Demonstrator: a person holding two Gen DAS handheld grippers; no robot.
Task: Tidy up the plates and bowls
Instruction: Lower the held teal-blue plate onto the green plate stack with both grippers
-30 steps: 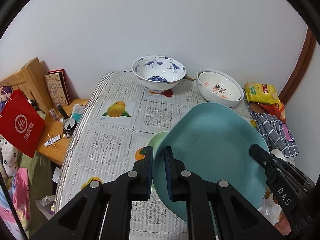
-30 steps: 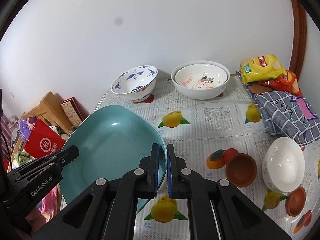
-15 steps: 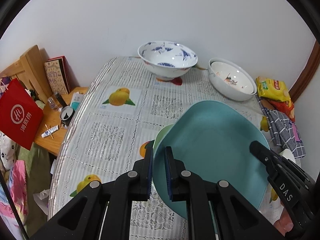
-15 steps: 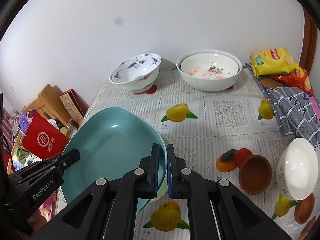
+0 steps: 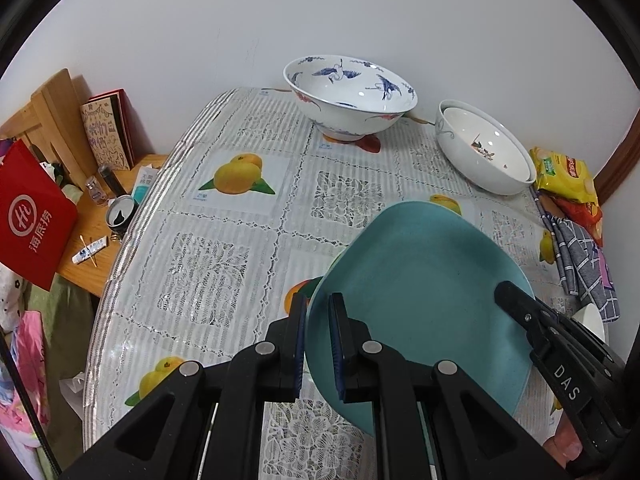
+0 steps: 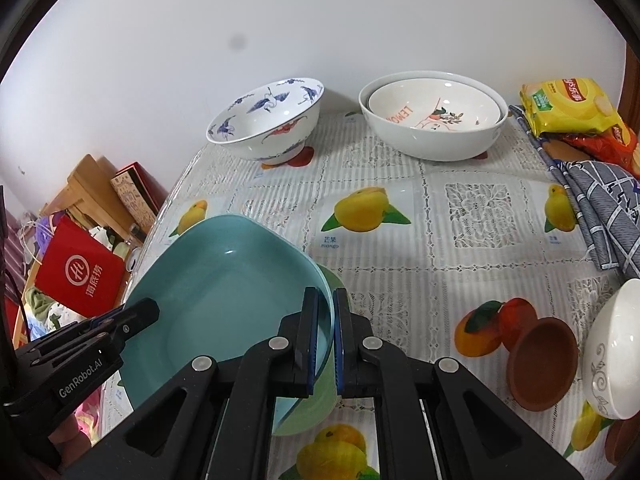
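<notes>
A teal plate [image 5: 420, 280] [image 6: 224, 292] hangs tilted just above the table, held by both grippers at opposite rims. My left gripper [image 5: 318, 344] is shut on its left rim. My right gripper [image 6: 326, 340] is shut on its right rim. A pale green plate [image 6: 322, 400] lies on the tablecloth directly under the teal one and is mostly hidden by it. At the back stand a blue-and-white crane bowl [image 5: 350, 96] [image 6: 266, 120] and two nested white bowls [image 5: 484, 152] [image 6: 434, 120].
A brown clay cup [image 6: 540, 364] and a white bowl [image 6: 612, 344] lie on their sides at the right. Snack bags [image 6: 568, 106] and a checked cloth [image 6: 600, 216] fill the back right. Past the table's left edge are a wooden side table [image 5: 100, 240] and a red bag [image 5: 32, 216].
Both grippers have come down toward the table with the teal plate held between them. The plate now sits closer over the green plate. Both grips are unchanged.
</notes>
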